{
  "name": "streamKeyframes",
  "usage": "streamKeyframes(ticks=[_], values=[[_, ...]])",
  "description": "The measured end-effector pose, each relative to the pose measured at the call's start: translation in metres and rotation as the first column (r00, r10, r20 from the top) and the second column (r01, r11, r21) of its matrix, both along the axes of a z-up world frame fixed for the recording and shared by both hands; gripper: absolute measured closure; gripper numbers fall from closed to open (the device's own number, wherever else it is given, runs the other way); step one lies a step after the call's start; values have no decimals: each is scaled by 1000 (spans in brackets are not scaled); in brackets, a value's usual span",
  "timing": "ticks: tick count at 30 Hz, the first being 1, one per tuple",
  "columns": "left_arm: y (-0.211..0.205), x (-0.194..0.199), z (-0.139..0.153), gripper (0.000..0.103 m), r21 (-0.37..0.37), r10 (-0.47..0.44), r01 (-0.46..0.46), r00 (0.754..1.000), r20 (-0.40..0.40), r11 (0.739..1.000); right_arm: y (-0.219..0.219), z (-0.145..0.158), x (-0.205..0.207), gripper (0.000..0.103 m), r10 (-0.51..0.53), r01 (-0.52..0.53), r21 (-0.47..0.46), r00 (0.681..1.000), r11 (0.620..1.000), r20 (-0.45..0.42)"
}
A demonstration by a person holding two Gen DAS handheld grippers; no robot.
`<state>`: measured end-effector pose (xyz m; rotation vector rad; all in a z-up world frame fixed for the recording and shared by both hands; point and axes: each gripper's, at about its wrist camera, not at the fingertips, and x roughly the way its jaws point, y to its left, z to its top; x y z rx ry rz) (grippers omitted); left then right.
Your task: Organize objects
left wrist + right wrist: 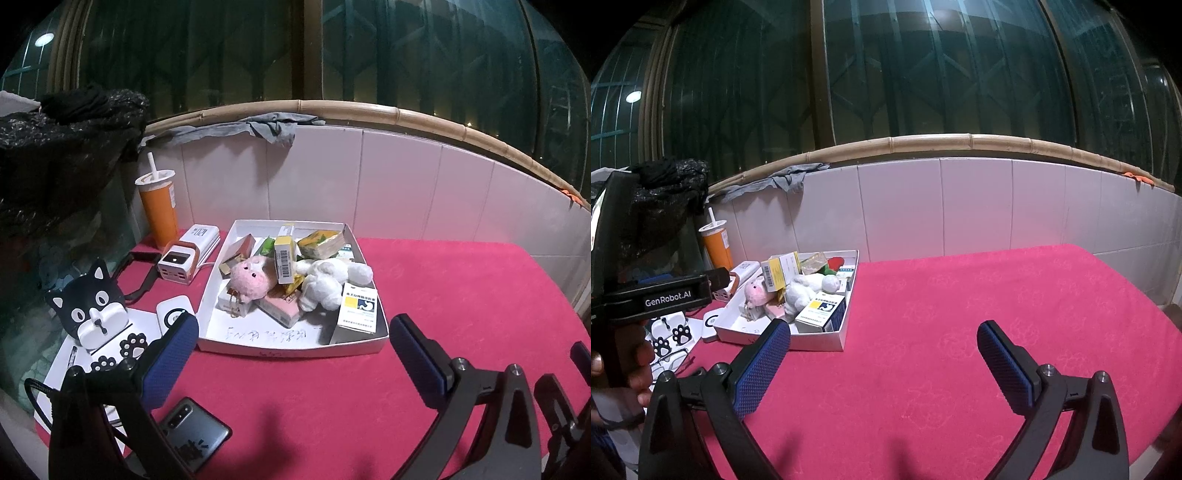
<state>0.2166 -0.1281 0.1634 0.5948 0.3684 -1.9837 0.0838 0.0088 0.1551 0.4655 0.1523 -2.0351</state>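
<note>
A shallow white box (291,349) sits on the red tablecloth (443,295), piled with a pink plush (249,282), a white plush (325,282), a yellow-and-white carton (285,258), a blue-and-yellow medicine box (360,308) and several small packets. My left gripper (293,354) is open and empty, just in front of the box. My right gripper (884,362) is open and empty over bare cloth, to the right of the box (812,341). The plush toys (805,291) and medicine box (822,312) also show there.
Left of the box are an orange drink cup with straw (157,206), a white charger (179,264), a cat-shaped phone stand (92,308), a white round-marked device (173,314) and a dark phone (195,432). A tiled wall (406,177) backs the table. The left gripper's body (661,295) shows in the right wrist view.
</note>
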Motion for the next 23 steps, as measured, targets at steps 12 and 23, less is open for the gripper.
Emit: streamKeyframes(ticks=[12, 23], values=[[1, 0, -3, 0, 8, 3, -3, 1000, 8, 1000, -1, -1, 1, 0, -2, 2, 2, 1000, 1000, 2], [5, -3, -4, 0, -10, 9, -9, 1000, 21, 1000, 0, -3, -1, 0, 0, 0, 3, 1000, 1000, 8]])
